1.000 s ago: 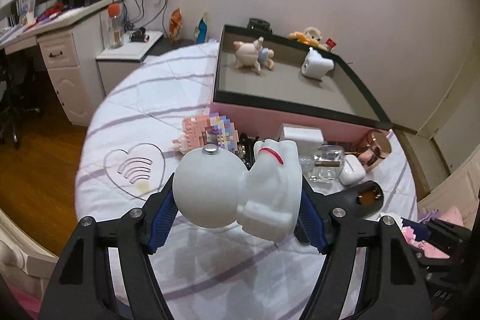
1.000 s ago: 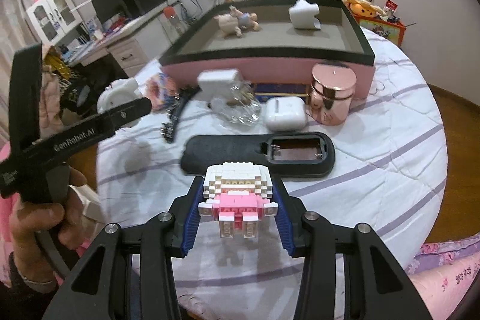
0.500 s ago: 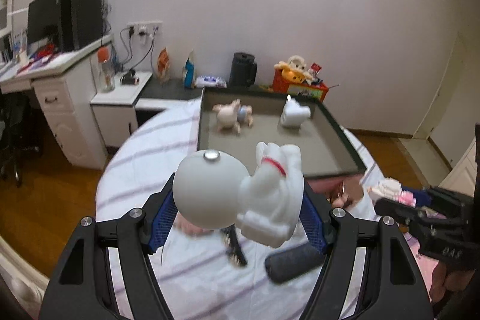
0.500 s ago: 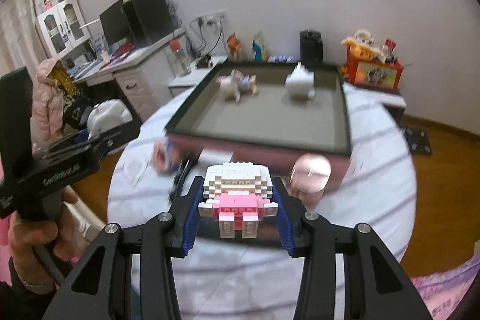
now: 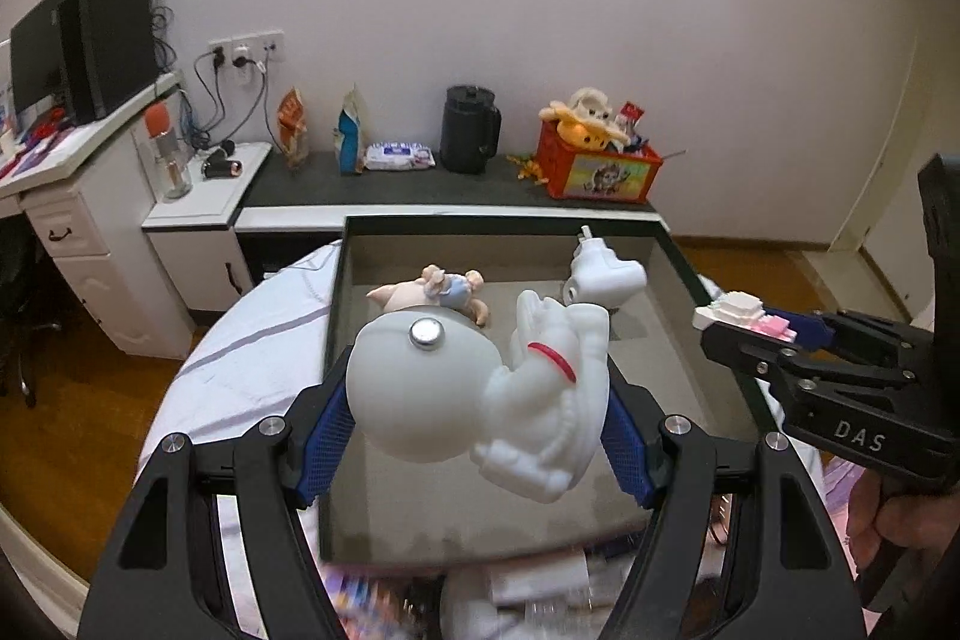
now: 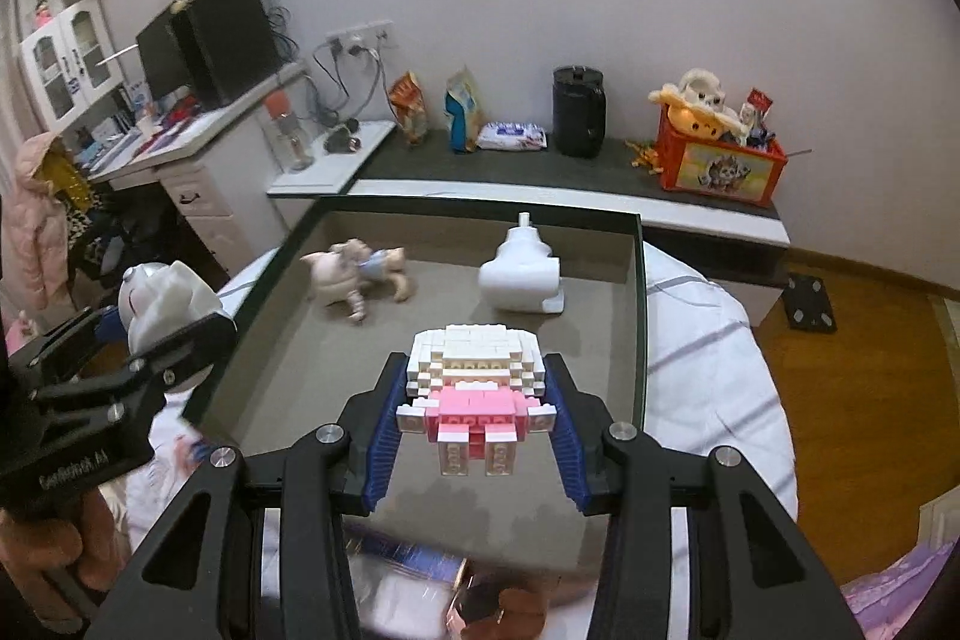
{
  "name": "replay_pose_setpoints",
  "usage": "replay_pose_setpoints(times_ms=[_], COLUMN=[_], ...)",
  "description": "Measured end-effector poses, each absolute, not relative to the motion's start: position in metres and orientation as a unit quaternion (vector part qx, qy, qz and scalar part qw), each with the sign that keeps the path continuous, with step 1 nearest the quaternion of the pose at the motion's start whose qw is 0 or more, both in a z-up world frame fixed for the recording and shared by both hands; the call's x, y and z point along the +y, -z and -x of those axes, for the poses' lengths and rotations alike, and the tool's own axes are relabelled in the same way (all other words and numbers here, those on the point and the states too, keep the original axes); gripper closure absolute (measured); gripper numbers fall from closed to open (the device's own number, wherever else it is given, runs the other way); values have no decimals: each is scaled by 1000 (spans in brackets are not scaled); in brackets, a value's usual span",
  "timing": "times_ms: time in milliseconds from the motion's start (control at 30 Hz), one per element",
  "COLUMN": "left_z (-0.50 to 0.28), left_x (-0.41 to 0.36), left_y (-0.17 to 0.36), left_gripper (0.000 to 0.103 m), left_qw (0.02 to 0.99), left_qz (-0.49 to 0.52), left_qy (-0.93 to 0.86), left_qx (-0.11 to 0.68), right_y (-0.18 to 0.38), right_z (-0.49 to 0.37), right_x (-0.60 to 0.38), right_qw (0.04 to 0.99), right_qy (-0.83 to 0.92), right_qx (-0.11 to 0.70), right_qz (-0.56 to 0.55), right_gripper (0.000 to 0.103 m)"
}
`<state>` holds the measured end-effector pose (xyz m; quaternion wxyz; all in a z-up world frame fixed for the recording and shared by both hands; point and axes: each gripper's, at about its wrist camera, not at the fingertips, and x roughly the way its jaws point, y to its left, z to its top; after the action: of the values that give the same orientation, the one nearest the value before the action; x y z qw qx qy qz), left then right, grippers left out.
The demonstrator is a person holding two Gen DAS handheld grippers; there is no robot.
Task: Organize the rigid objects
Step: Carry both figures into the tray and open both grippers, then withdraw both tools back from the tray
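My left gripper (image 5: 477, 415) is shut on a white astronaut figure (image 5: 480, 388), held in the air over the near half of the open box (image 5: 336, 328). My right gripper (image 6: 474, 424) is shut on a white and pink brick figure (image 6: 474, 400), also above the box (image 6: 637, 316). Each gripper shows in the other view: the right gripper (image 5: 759, 328) at the right, the left gripper (image 6: 162, 316) at the left. A small pig doll (image 6: 354, 274) and a white plug-shaped toy (image 6: 525, 274) lie at the far end inside the box.
The box rests on a round table with a white striped cloth (image 6: 708, 340). Blurred loose items lie on the cloth (image 5: 510, 598) near the box's front wall. Behind stand a dark shelf with a black jug (image 5: 468, 136), a red toy crate (image 5: 597, 163) and a white desk (image 5: 72, 196).
Both grippers have risen and moved forward from above the table's clutter to over the box, still gripping their figures. The remote, bottle and copper tin have dropped out of sight below.
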<state>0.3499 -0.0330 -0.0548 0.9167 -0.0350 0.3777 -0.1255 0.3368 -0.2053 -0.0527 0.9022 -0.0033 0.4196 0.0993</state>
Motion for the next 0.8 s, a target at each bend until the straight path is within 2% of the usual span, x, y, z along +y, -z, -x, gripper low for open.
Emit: replay_pose_setpoints(times_ms=[500,567,600,633,667,700,800], left_z=[-419,-418,-417,-417,-416,-415,-405], left_x=[-65,-68,-68,-67,-65,-62,-51], left_y=[124,122,121,119,118,116,104], left_gripper=[29,23,21,15,8,5,4], left_qw=[876,878,880,881,882,883,889], left_qz=[-4,-24,-31,-34,-35,-33,-20], left_qy=[102,91,84,77,73,69,68], left_qx=[472,468,467,465,465,463,452], right_y=[119,119,118,117,115,113,107], right_z=[-410,-411,-411,-410,-408,-406,-399], right_x=[-209,-208,-209,-210,-211,-213,-215], right_qw=[863,865,863,864,866,867,867], right_qy=[-73,-69,-72,-68,-60,-57,-64], right_qx=[499,496,498,497,495,493,494], right_qz=[29,39,31,29,33,31,15], right_gripper=[58,48,35,29,25,23,20])
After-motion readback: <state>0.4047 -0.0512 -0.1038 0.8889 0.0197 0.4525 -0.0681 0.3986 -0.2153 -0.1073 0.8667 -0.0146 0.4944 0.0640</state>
